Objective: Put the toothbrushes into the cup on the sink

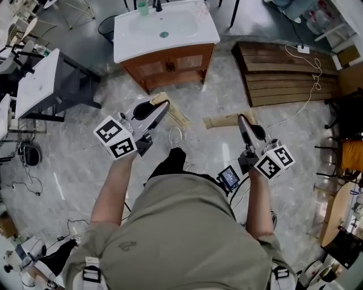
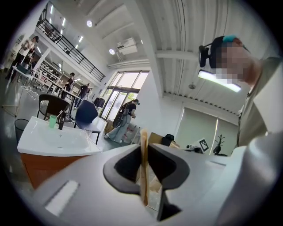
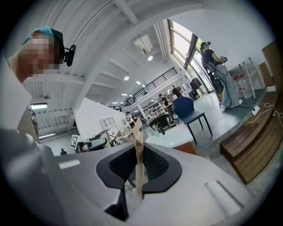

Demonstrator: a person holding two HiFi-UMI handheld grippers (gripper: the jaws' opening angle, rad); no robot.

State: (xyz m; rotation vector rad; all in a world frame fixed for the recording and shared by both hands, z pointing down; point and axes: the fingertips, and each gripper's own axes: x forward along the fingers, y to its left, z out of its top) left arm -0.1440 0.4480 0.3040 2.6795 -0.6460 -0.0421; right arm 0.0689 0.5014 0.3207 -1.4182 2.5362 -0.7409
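left gripper (image 2: 143,165) clamped on a tan toothbrush (image 2: 143,143); right gripper (image 3: 138,170) clamped on a second toothbrush (image 3: 137,141), each edge-on and sticking out past my tips. the green cup (image 1: 142,7) stands at the back of the sink (image 1: 205,33), well ahead and left of centre; my left gripper is nearer. cup contents not discernible.

Person wears khaki short-sleeved shirt (image 1: 187,226), dark trousers (image 1: 170,164), black strap buckles (image 1: 91,274); left gripper (image 1: 163,106) and right gripper (image 1: 242,120) grey, marker cubes (image 1: 116,139) black-white

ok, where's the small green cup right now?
Head view, top centre: the small green cup stands on the white sink's back edge, just left of the black faucet.
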